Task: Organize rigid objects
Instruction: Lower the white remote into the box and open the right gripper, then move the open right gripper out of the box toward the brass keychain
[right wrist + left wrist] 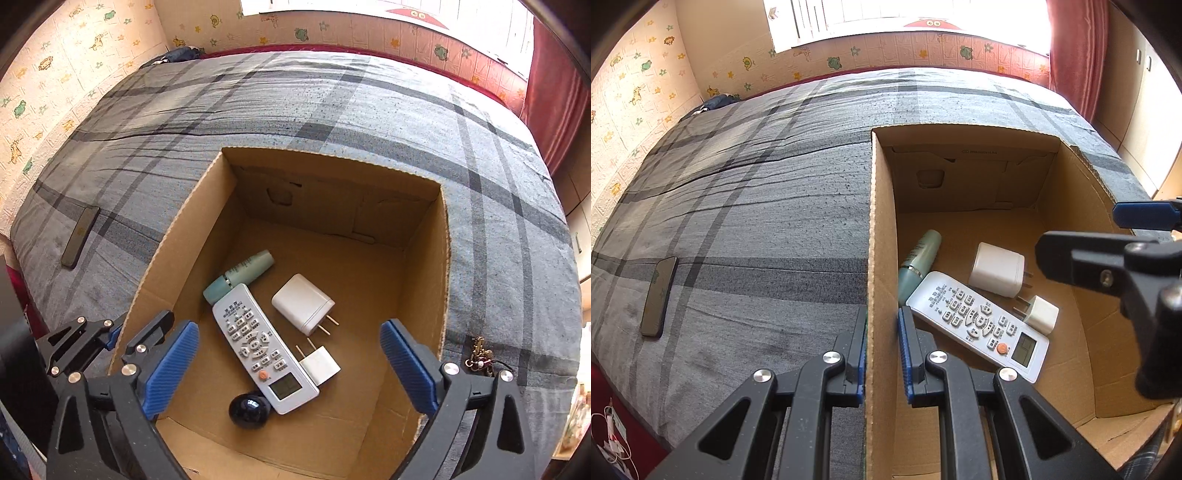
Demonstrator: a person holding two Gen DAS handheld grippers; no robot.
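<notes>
Four items show in the left wrist view inside the box (pixel 882 229): remote (pixel 979 323), tube (pixel 919 262), two chargers (pixel 997 269). Left gripper (pixel 882 354) pinches the box wall. Right wrist view: right gripper (pixel 290 365) spread wide, empty, above remote (pixel 262 347) and dark ball (pixel 250 410); phone (pixel 81 236) lies on the bed (pixel 332 103).

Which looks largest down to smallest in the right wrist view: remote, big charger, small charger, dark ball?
1. White rectangular remote control, clearly the longest.
2. Larger white plastic plug charger.
3. Smaller white plug charger and glossy dark round ball: they look alike, and the ball lies nearer the camera, so unranked.
</notes>
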